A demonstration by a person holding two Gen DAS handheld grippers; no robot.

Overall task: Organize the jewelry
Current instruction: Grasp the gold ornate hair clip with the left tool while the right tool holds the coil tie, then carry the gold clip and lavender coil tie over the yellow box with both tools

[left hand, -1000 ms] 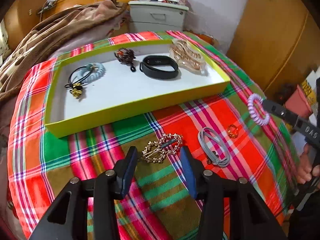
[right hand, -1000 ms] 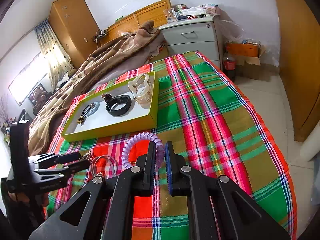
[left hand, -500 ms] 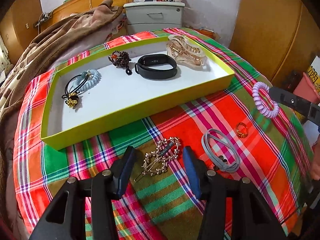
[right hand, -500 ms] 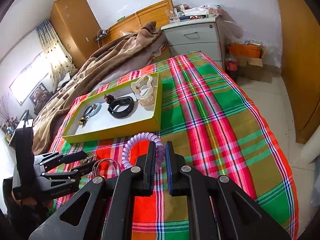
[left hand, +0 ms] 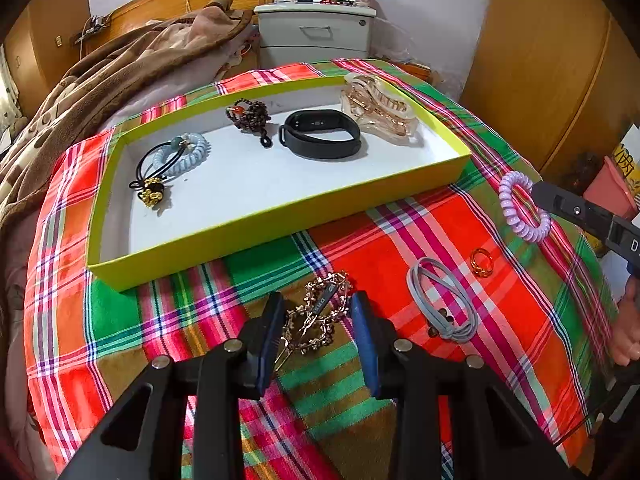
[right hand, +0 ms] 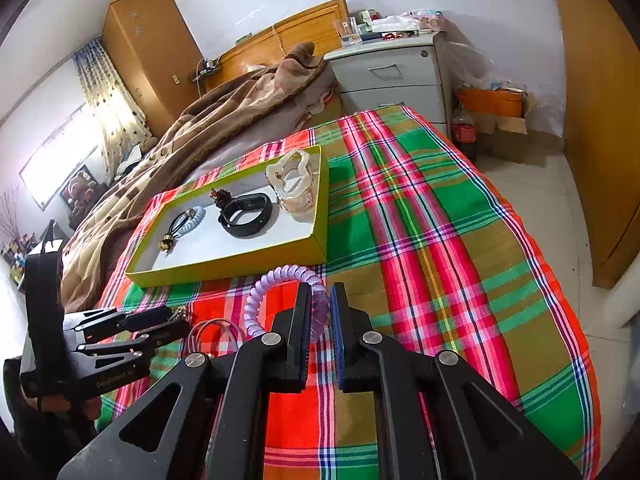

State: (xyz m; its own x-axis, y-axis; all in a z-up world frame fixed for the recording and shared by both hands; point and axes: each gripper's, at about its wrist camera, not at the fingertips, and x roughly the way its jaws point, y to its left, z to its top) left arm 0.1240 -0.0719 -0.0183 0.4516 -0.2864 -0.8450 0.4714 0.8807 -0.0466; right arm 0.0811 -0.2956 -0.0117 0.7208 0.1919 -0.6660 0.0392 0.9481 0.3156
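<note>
plaid bedspread point(left hand: 400, 232): left gripper point(left hand: 316, 336) jaws wide around gold hairpin point(left hand: 316, 316), right gripper point(right hand: 320, 320) pinching purple coil point(right hand: 280, 292).

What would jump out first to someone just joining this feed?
The right gripper pinches a purple coil hair tie above the loud plaid cloth. The left gripper stands open around a gold hair clip just in front of the yellow-green tray, which already holds several pieces.

Plaid bedcloth point(left hand: 360, 240): yellow tray point(left hand: 280, 216), gold clip point(left hand: 316, 316), grey band point(left hand: 444, 304), amber ring point(left hand: 481, 262), brown blanket point(left hand: 100, 84).
</note>
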